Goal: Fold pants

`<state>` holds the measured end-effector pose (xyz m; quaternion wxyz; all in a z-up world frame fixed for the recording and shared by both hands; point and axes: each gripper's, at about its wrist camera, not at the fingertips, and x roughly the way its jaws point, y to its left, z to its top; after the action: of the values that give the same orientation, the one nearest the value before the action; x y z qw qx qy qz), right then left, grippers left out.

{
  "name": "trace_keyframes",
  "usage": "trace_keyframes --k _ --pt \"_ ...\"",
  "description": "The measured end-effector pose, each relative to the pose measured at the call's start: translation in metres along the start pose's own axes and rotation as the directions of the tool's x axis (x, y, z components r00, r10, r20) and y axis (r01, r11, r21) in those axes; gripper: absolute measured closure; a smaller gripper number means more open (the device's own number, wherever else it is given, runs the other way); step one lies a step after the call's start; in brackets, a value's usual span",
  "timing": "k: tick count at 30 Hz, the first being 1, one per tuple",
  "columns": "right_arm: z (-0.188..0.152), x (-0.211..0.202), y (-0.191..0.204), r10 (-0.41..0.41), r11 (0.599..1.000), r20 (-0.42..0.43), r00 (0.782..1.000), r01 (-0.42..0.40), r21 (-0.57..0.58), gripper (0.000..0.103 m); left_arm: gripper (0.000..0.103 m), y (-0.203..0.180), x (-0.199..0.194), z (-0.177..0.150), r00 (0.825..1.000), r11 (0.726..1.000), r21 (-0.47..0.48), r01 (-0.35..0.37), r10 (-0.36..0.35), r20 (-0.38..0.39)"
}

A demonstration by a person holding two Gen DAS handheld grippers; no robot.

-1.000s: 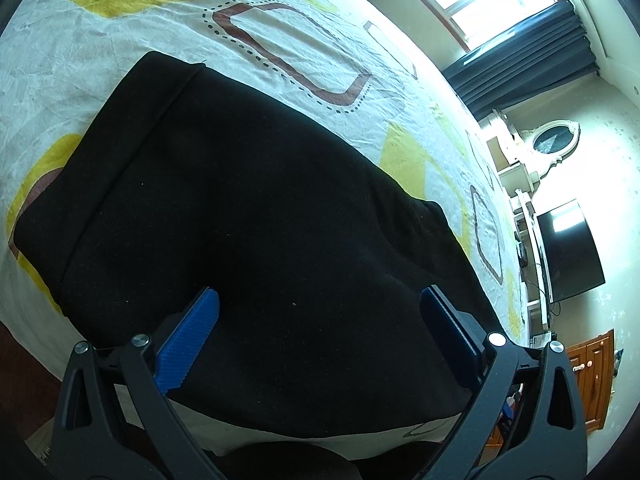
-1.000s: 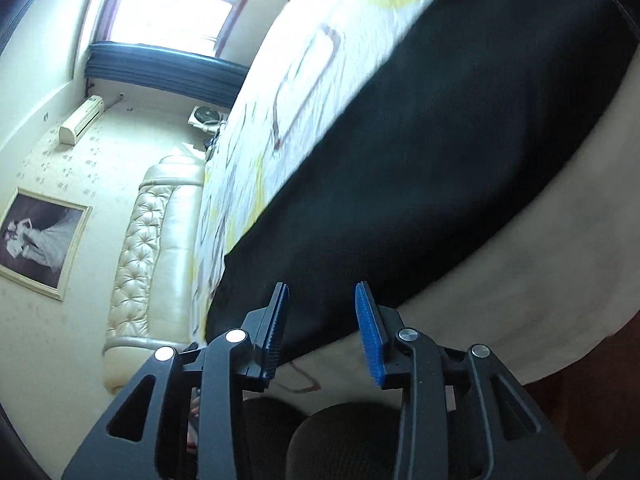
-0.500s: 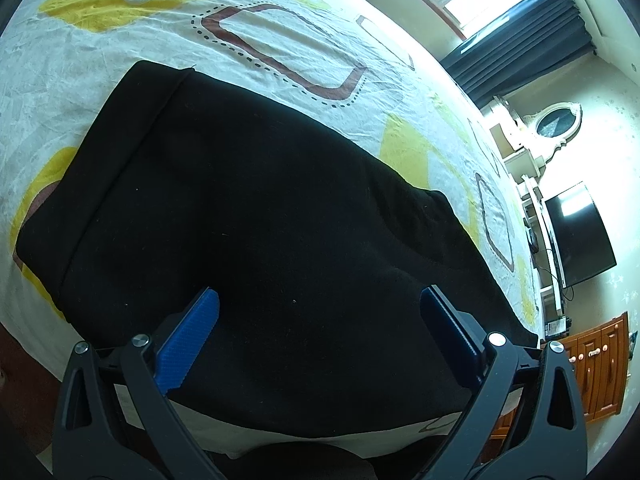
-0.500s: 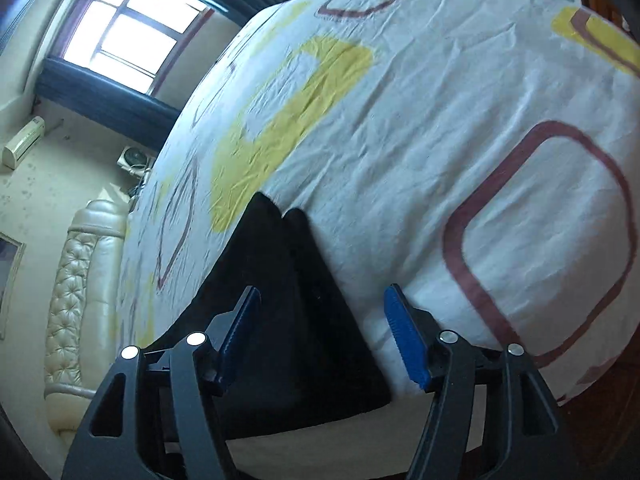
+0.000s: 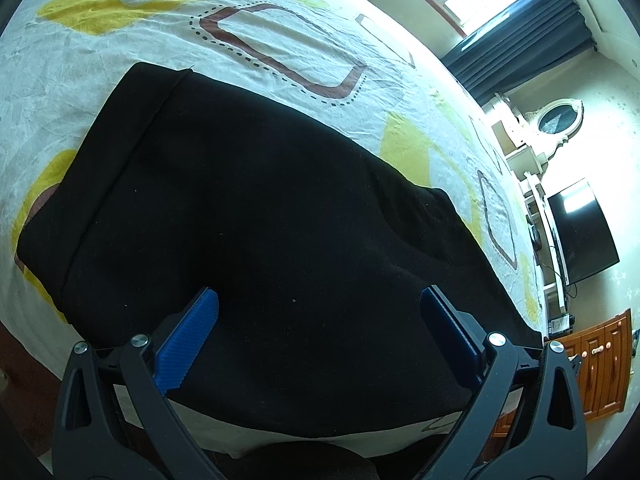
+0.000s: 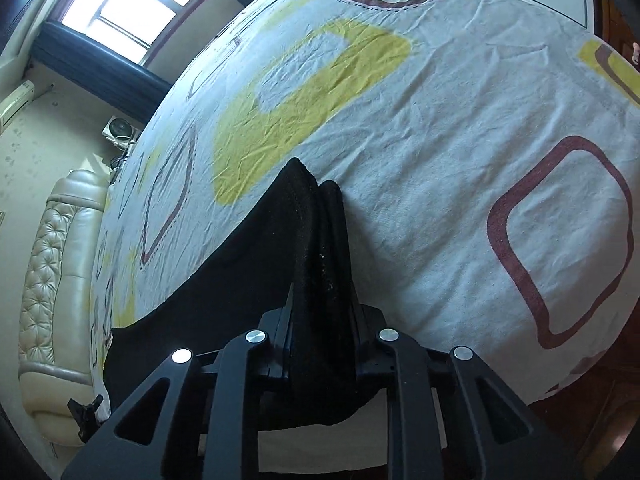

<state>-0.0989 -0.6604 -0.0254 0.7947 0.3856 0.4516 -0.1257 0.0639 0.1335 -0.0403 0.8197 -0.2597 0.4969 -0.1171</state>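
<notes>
Pants (image 6: pixel 320 280): end now bunched between my closing right tongs (image 6: pixel 322 312), no longer loose; left tongs (image 5: pixel 320 320) wide above cloth; fold can begin

Black pants (image 5: pixel 256 216); white sheet (image 6: pixel 460 128), yellow-maroon shapes.

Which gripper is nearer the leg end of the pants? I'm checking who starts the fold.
Right. The right gripper is closing on the pants at their leg end. The left gripper hovers open above the waist part, not touching.
</notes>
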Motion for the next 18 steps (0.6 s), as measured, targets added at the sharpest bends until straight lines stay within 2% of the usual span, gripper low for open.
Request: trace_keyframes --k 2,5,9,18 --pt "0.002 -0.008 0.011 0.026 1.0 0.013 1.0 -0.026 0.009 0.082 0.003 0.002 -0.001 0.001 1.0 1.0 -0.012 0.008 -0.008 -0.003" --pt "0.004 -0.029 0.031 0.11 0.994 0.055 0.992 -0.111 0.015 0.082 0.003 0.003 -0.002 0.001 1.0 1.0 -0.024 0.015 -0.015 -0.006" --pt "0.0 -0.062 0.081 0.162 0.984 0.072 0.984 -0.156 -0.082 0.082 0.003 0.002 -0.001 0.002 1.0 1.0 -0.019 0.011 -0.012 -0.012" --pt "-0.028 -0.094 0.213 0.176 0.934 0.068 0.982 -0.145 -0.326 0.082 0.003 0.003 -0.002 0.004 1.0 0.999 -0.034 0.011 -0.012 -0.024"
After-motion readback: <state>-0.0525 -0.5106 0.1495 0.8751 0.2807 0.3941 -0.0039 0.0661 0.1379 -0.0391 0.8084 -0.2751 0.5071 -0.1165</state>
